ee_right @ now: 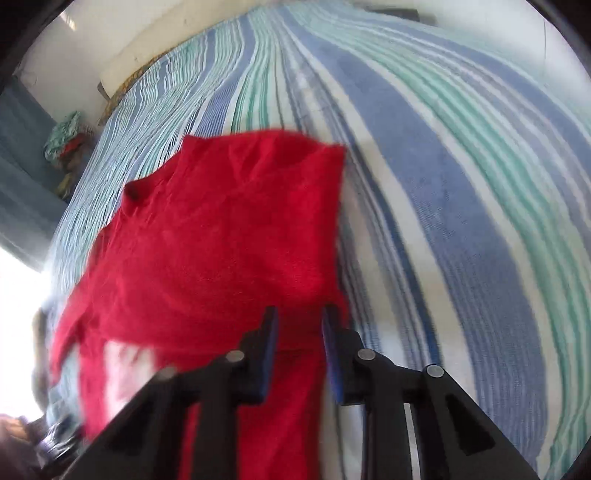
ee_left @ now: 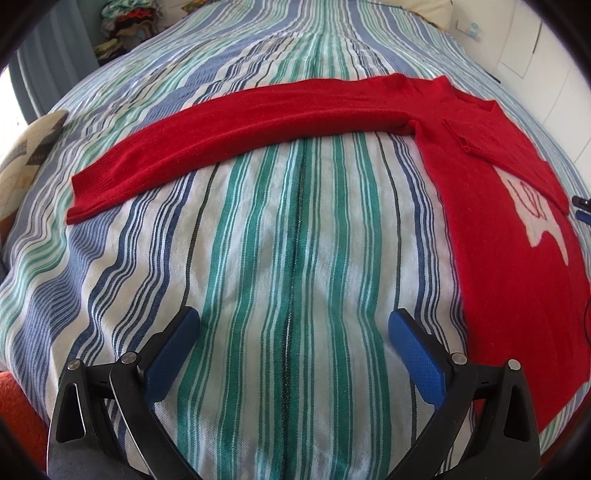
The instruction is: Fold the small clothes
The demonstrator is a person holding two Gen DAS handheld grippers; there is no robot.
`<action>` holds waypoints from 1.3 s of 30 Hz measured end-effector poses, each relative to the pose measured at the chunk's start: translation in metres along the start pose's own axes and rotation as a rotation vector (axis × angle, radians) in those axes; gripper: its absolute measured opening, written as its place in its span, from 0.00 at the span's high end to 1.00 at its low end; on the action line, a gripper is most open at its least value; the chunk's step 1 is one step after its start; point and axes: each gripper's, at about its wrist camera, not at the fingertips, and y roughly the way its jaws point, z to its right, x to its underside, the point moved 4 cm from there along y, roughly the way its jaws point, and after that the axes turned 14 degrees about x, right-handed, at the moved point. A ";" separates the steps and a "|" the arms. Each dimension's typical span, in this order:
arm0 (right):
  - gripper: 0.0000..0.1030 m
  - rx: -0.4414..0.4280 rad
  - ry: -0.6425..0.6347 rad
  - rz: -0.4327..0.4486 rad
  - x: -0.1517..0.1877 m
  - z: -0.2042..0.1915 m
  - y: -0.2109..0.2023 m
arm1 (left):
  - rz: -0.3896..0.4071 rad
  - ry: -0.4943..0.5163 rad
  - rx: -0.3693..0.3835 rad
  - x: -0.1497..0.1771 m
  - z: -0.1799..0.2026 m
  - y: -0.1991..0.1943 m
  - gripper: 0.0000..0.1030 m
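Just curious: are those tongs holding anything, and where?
Left tongs hold nothing. Right tongs straddle the red sweater near its side edge; grip unclear.

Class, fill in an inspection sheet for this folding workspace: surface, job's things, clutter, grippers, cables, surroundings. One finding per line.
Surface: striped bedspread, mostly smooth.
Job's things: red sweater, one sleeve stretched out flat, one side folded over the body.
Clutter: patterned cushion at the bed's edge.
Grippers: left gripper open over the bedspread; right gripper with sweater fabric between its fingers, the view blurred.
Cables: nothing seen.
Surroundings: pile of clothes beyond the bed; white wall.
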 end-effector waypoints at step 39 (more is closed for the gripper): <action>0.19 -0.013 -0.207 0.267 0.168 0.007 -0.122 | -0.018 0.026 -0.046 0.004 0.003 0.008 0.01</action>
